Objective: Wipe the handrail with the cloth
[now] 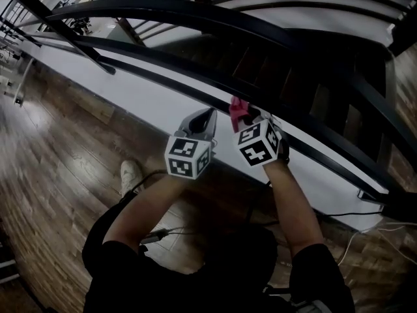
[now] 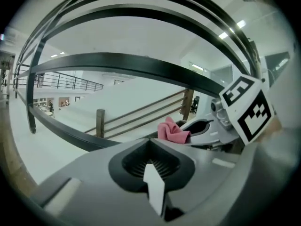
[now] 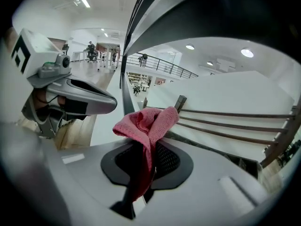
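The dark curved handrail runs from upper left to lower right in the head view, with a thicker top rail above it. A pink cloth is bunched in my right gripper, which is shut on it and holds it right at the lower rail. In the right gripper view the cloth stands up out of the jaws, with the rail close overhead. My left gripper is just left of the right one, shut with nothing in it, its tip below the rail.
A white ledge runs under the railing, and dark wooden stairs lie beyond it on the right. Wood floor lies below, with the person's shoe and cables on it.
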The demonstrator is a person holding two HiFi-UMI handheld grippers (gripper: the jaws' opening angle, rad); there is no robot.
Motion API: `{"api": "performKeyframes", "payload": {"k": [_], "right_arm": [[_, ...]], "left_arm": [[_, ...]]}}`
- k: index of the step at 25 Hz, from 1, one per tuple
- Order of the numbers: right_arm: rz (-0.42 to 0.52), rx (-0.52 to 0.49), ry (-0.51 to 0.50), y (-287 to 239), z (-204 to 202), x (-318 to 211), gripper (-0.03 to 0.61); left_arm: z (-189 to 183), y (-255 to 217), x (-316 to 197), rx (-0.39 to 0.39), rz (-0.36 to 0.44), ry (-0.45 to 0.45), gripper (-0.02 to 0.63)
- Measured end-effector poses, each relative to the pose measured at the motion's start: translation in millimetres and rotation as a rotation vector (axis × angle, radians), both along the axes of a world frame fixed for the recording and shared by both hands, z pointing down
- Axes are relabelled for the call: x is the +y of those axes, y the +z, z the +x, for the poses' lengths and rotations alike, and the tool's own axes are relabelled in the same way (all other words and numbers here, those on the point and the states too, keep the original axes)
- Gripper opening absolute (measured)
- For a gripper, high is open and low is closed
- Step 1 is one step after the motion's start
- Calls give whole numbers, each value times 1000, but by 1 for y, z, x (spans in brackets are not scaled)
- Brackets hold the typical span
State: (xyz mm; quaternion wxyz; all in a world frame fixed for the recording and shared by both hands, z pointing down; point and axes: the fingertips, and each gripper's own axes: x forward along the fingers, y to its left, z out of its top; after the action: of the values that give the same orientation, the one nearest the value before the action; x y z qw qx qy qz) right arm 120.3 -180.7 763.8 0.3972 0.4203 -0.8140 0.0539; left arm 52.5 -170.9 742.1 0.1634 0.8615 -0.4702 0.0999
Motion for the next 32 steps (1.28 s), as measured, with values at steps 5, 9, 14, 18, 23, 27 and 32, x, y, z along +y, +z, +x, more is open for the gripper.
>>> {"api": "performKeyframes", "payload": {"k": [5,9,14,18,23,27,32], "right_arm": [[-12,11,7,2,20,8,48],[-13,28,17,3,39,16,48],[12,47,46,2,60,24,48],[35,42,71,2,70,30,48],[27,37,108,2,88,38,48],[20,22,147,1,106,44,49],[25,21,198,0,130,52,49]], "left_arm": [[16,4,12,-21,5,67,0],[31,10,19,-14,-21,90,0],[54,12,27,7,-35,109,0],[75,13,34,9,-29,145,0],[97,15,44,3,-32,195,0],[115,15,51,-4,-25,252,0],[136,15,59,5,-21,306,0]]}}
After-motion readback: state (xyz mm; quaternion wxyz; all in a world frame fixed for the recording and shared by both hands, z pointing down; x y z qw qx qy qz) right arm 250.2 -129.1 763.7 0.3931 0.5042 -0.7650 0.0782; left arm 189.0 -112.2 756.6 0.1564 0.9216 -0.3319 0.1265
